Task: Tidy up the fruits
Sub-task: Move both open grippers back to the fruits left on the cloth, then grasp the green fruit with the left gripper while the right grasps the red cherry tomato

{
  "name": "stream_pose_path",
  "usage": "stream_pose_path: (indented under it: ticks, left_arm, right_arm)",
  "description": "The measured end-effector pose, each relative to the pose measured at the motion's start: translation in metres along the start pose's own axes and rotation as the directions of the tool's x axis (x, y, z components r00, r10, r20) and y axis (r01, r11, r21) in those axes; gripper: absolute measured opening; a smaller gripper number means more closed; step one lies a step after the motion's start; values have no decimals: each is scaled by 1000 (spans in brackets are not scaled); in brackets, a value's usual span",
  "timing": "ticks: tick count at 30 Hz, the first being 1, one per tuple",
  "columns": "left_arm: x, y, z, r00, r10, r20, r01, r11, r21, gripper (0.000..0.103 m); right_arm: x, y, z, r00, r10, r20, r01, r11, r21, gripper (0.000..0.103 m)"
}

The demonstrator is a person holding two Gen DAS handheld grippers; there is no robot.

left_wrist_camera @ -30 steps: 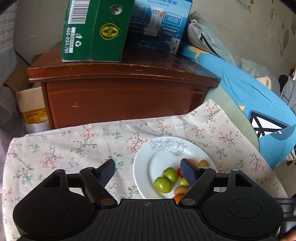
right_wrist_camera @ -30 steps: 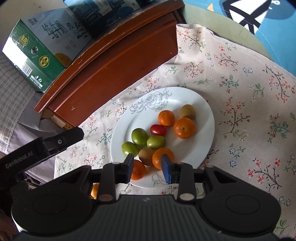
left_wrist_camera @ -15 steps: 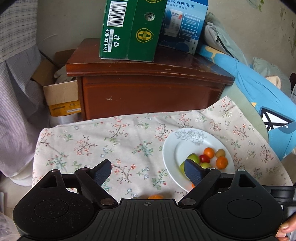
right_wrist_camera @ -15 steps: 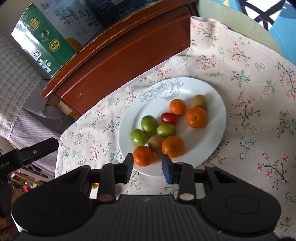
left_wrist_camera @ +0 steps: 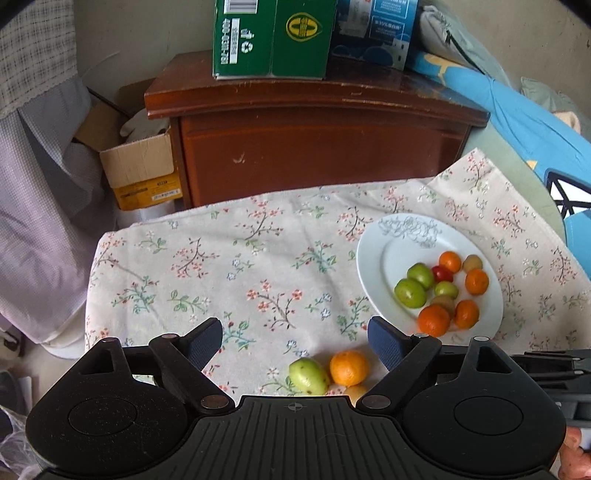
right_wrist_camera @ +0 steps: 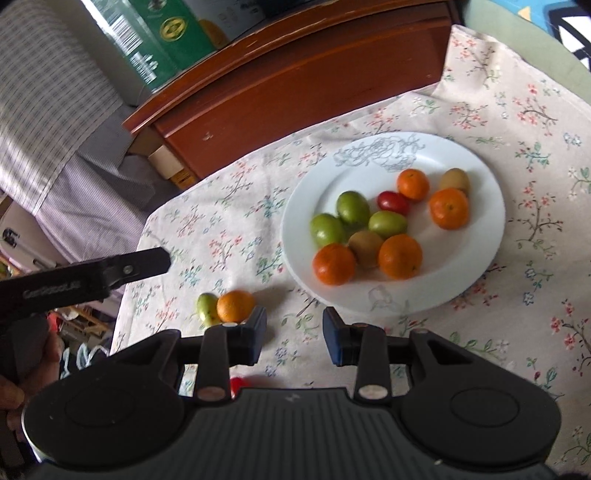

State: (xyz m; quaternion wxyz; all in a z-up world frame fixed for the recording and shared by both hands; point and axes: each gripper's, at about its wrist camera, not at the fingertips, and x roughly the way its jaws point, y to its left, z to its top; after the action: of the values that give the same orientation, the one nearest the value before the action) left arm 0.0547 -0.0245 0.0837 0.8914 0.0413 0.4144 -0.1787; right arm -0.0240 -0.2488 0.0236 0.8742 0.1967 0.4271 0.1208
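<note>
Left gripper [left_wrist_camera: 295,341] jaws wide apart, nothing between them, just been opening; it hangs over the flowered cloth [left_wrist_camera: 229,273]. Just past its fingertips, loose on the cloth: a green fruit [left_wrist_camera: 308,376] touching an orange [left_wrist_camera: 349,367], and a yellowish fruit [left_wrist_camera: 355,394] partly hidden by the gripper body. Right gripper [right_wrist_camera: 294,338] jaws narrow but not touching, nothing held, only bare cloth in the gap. In the right wrist view the same loose green fruit [right_wrist_camera: 207,308] and orange [right_wrist_camera: 235,305] sit just left of its left fingertip, and a red fruit [right_wrist_camera: 239,384] peeks out under the gripper body, blurred. Further out, the white plate [right_wrist_camera: 476,273] on the cloth holds four oranges, three green fruits, two brownish fruits and one red tomato [right_wrist_camera: 393,202], bunched together, mostly touching. Beyond the cloth, a brown wooden cabinet [left_wrist_camera: 317,147] with a green box [left_wrist_camera: 271,37] and a blue box [left_wrist_camera: 373,31] on top; a cardboard box [left_wrist_camera: 142,171] beside it on the left.
</note>
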Motion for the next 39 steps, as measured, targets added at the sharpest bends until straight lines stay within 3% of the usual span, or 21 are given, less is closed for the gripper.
stream_pose_path:
  ticks: [12,19,24,26,39]
  left_arm:
    - [18,14,-20,999,24,-48,-24,1000,0,86]
    - [31,16,-27,997,21,-73,-22,1000,-17,85]
    - [37,13,-30,997,13,-82,-14,1000,-5,77]
    - [40,11,-32,996,8,-90,-7,1000,7,71]
    - [51,6,-36,995,-55,-81,56,998,12,69]
  right_arm:
    - [15,32,-28,993,66,-98,-81,985,-155,35]
    - [20,45,-39,994,36,-106,-63,963,-262,35]
    - [23,51,-45,996,9,-94,-40,941,-335,30]
    - [24,53,-47,996,3,-93,-35,936,-350,28]
    - [32,55,-53,996,-21,-88,-14,927,-374,23]
